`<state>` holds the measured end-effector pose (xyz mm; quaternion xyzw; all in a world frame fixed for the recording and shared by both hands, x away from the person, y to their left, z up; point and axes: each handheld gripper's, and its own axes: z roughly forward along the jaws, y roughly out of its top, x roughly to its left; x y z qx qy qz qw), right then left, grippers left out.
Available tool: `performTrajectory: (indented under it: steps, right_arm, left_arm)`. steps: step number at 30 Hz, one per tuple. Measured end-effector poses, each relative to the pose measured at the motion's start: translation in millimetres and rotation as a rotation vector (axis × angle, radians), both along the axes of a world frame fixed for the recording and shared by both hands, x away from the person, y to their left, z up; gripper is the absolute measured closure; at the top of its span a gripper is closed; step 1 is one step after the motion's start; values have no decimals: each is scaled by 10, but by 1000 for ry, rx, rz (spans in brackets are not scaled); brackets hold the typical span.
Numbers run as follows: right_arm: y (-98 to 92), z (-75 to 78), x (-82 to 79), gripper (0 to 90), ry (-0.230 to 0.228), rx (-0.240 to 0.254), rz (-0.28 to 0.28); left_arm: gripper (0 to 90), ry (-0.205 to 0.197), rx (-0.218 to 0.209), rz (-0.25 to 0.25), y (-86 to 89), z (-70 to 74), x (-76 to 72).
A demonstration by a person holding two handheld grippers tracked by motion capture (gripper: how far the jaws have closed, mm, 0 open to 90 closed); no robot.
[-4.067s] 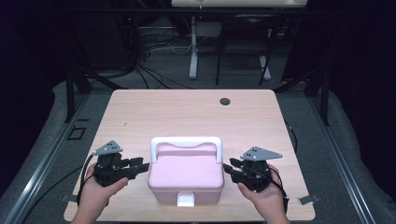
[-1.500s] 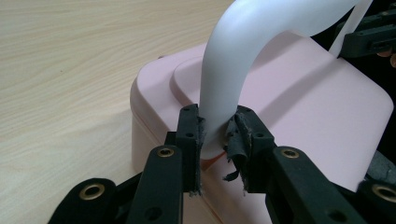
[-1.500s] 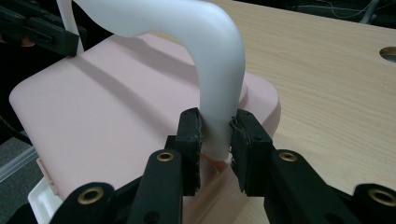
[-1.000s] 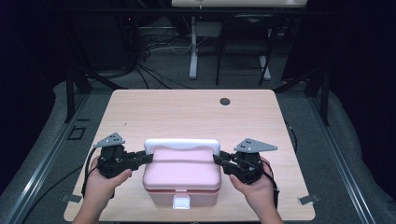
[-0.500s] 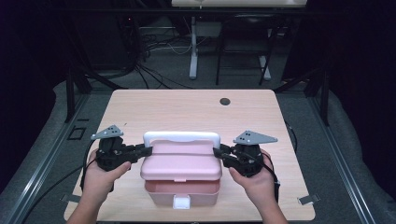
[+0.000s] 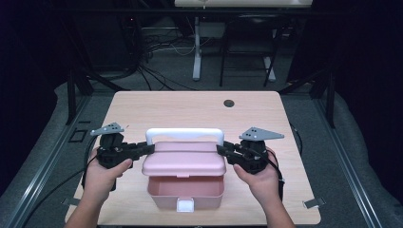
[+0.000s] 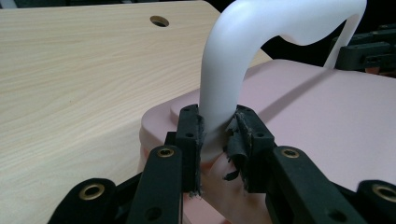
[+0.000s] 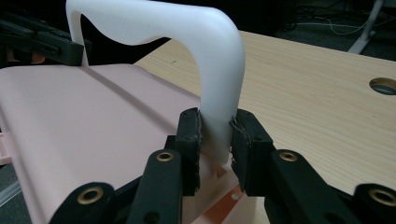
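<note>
At both handle (image 6: pixel 184 134) ends we've got L gripper (image 6: pixel 148 148) & R gripper (image 6: pixel 222 150) jaws clamped; lid (image 6: pixel 184 162) (light, stiff plastic) lifts evenly there.

One overhead camera, two riding close on the grippers

The high view looks forward and down over the table (image 6: pixel 199 111). Each gripper view sits low, peering along its own jaws from opposite ends, very near the white handle (image 7: pixel 261 28), which all three views share with the pink lid (image 8: pixel 93 121).
</note>
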<state>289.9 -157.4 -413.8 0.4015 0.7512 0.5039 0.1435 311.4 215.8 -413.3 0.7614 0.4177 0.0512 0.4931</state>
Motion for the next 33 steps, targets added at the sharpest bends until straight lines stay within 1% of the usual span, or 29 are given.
performTrajectory:
  steps: [4, 6, 9, 12, 17, 19, 22, 23, 24, 25, 27, 30, 33]
  right_arm:
    - [-3, -7, -8, 736, -4, 5, 2]
    - [0, -4, -14, 736, -2, 2, 4]
    - [5, -7, -16, 737, -6, -5, 5]
    - [15, -6, -30, 737, -9, -10, 4]
    - [13, -6, -45, 737, -10, -6, 2]
    - [13, -11, -47, 737, -12, -6, 0]
    - [9, -12, -53, 737, -7, -9, 0]
    - [8, -13, -55, 737, -7, -9, 0]
    - [7, -14, -57, 737, -6, -9, -1]
    - [6, -13, -58, 737, -6, -9, -1]
    - [3, -12, -59, 737, -9, -8, 0]
    - [1, -11, -60, 737, -9, -10, 2]
    - [4, -15, -61, 737, -10, -9, 1]
  left_arm:
    - [721, -10, 10, -5, 0, -1, -11]
    - [704, -18, 28, -4, 6, 8, -39]
    - [685, -26, 43, -1, 35, 20, -87]
    - [664, -36, 43, 5, 85, 36, -141]
    - [648, -49, 44, -1, 199, 44, -273]
    - [645, -58, 38, -1, 229, 16, -327]
    - [643, -54, 37, 4, 274, -39, -397]
    - [642, -52, 46, 4, 302, -63, -425]
    - [641, -52, 39, 7, 313, -83, -443]
    - [642, -52, 46, 7, 342, -106, -469]
    - [641, -54, 37, 11, 368, -148, -500]
    - [641, -49, 35, 17, 404, -205, -550]
    - [642, -41, 44, 14, 413, -263, -600]
